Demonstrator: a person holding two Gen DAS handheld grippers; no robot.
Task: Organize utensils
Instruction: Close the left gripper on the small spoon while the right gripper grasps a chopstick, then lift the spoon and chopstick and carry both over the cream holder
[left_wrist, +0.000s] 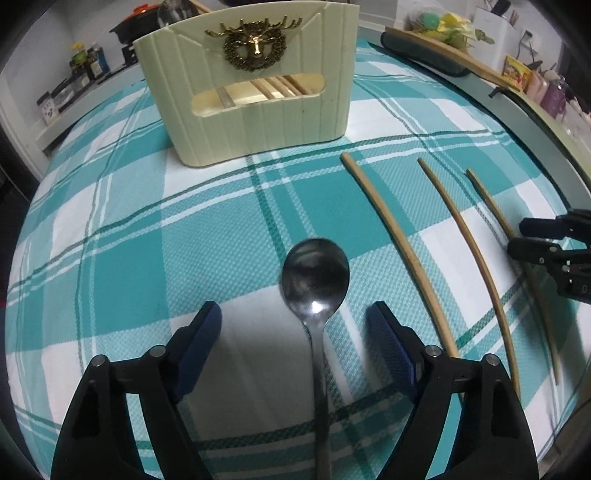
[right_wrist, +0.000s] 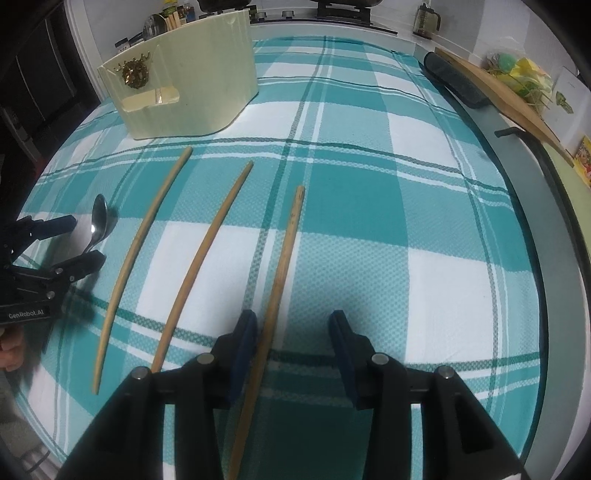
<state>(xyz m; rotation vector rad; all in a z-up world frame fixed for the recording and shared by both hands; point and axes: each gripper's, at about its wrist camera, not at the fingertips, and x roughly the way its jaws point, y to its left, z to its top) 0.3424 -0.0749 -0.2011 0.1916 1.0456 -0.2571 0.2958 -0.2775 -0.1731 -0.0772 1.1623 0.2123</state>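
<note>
Left gripper (left_wrist: 293, 332): your fingers stand well apart, one on each side of the spoon's neck; neither blue pad touches the metal, so you hold nothing.
Spoon (left_wrist: 316, 275): it lies flat on the checked cloth (left_wrist: 147, 240), bowl facing up and pointing toward the holder, handle running back between your left fingers and out of the bottom of the left wrist view.
Right gripper (right_wrist: 293, 350): your fingers are partly open around the rightmost chopstick (right_wrist: 284, 266). The stick runs just beside the left pad (right_wrist: 245, 343); you cannot tell whether it touches. The right pad is clearly apart from it, so there is no grip.
Other chopsticks: the middle chopstick (right_wrist: 207, 254) and the leftmost chopstick (right_wrist: 138, 251) lie on the cloth side by side, apart from each other, between the spoon and your right gripper.
Holder (left_wrist: 251, 81): a cream utensil box with a brass deer emblem (left_wrist: 255, 44) stands upright at the far side of the counter; through its front slot you see sticks and a metal handle already inside.
Counter: the teal and white cloth covers it; a wooden board (right_wrist: 498, 92) sits along the right edge.
</note>
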